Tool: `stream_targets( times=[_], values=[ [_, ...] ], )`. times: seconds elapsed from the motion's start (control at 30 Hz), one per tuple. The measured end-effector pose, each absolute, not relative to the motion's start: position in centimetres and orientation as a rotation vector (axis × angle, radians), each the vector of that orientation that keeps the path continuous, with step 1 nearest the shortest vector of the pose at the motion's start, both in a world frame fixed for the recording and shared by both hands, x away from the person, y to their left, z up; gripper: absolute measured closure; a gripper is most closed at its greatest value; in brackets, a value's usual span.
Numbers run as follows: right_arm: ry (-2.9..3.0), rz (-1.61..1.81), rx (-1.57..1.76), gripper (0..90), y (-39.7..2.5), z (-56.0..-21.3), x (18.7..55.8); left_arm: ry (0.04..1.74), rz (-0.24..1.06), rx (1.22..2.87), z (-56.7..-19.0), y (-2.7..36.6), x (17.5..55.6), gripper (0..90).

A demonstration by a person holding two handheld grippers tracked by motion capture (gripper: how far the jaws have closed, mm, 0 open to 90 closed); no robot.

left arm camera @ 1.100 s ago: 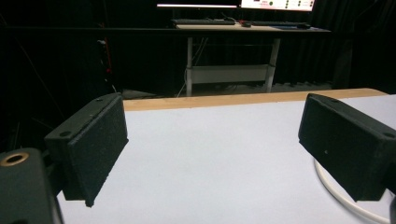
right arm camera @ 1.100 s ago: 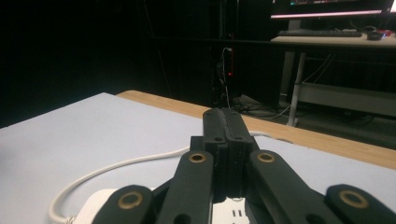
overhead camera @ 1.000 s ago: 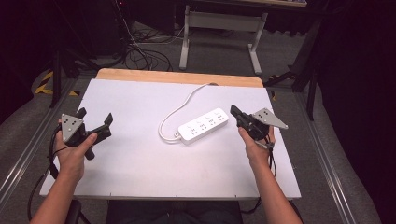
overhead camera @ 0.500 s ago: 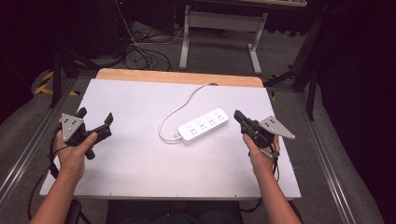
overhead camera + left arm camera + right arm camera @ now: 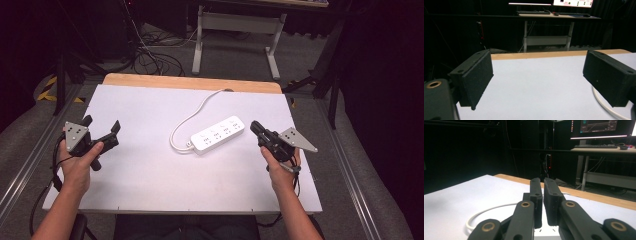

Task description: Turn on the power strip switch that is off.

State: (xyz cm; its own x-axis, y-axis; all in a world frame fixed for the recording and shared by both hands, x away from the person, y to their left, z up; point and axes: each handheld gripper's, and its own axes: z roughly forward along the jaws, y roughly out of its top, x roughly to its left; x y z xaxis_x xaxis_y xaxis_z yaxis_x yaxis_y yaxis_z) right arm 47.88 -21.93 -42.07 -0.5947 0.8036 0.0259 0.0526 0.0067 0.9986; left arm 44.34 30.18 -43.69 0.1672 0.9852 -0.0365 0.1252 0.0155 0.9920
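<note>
Since a second ago the right gripper has drawn back from the power strip toward the near right, jaws pressed together on nothing. That white strip lies aslant mid-surface, its cord looping off toward the far wooden edge. Well apart on the left, the left gripper hovers with jaws spread wide, likely waiting its turn. Nothing stands between either gripper and the strip.

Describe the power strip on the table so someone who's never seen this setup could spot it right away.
On the white table, look just right of centre, between the left gripper and right gripper. The power strip is a white bar lying diagonally, with a row of sockets and a white cord looping from its near-left end.
</note>
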Motion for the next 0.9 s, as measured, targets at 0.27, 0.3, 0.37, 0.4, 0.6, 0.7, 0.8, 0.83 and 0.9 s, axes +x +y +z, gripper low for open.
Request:
stream_targets(
  times=[0.27,0.3,0.37,0.4,0.6,0.7,0.8,0.83,0.9],
  values=[
    [1.687,1.664,0.925,65.3,-22.09,-42.21,48.05,1.183,1.003,1.356,-43.73,30.16,44.39,10.0],
    [1.687,1.668,0.925,64.9,-22.14,-42.23,48.07,1.184,1.003,1.354,-43.73,30.18,44.39,10.0],
    [1.682,1.673,0.924,63.8,-22.13,-42.20,48.04,1.186,1.002,1.353,-43.73,30.21,44.39,10.0],
    [1.681,1.673,0.921,63.5,-22.13,-42.19,48.02,1.186,1.002,1.353,-43.74,30.21,44.39,10.0],
    [1.686,1.664,0.906,58.5,-22.05,-42.19,48.02,1.184,1.001,1.355,-43.72,30.20,44.37,10.0],
    [1.672,1.666,0.920,53.0,-22.20,-42.17,48.03,1.184,1.001,1.354,-43.73,30.21,44.37,10.0],
    [1.659,1.677,0.928,44.9,-22.41,-42.15,48.02,1.182,1.001,1.357,-43.74,30.20,44.40,10.0],
    [1.660,1.668,0.929,41.8,-22.49,-42.18,47.98,1.182,1.003,1.356,-43.74,30.20,44.41,10.0],
    [1.673,1.664,0.934,34.0,-22.62,-42.34,47.94,1.183,1.002,1.358,-43.74,30.17,44.42,10.0]
  ],
)
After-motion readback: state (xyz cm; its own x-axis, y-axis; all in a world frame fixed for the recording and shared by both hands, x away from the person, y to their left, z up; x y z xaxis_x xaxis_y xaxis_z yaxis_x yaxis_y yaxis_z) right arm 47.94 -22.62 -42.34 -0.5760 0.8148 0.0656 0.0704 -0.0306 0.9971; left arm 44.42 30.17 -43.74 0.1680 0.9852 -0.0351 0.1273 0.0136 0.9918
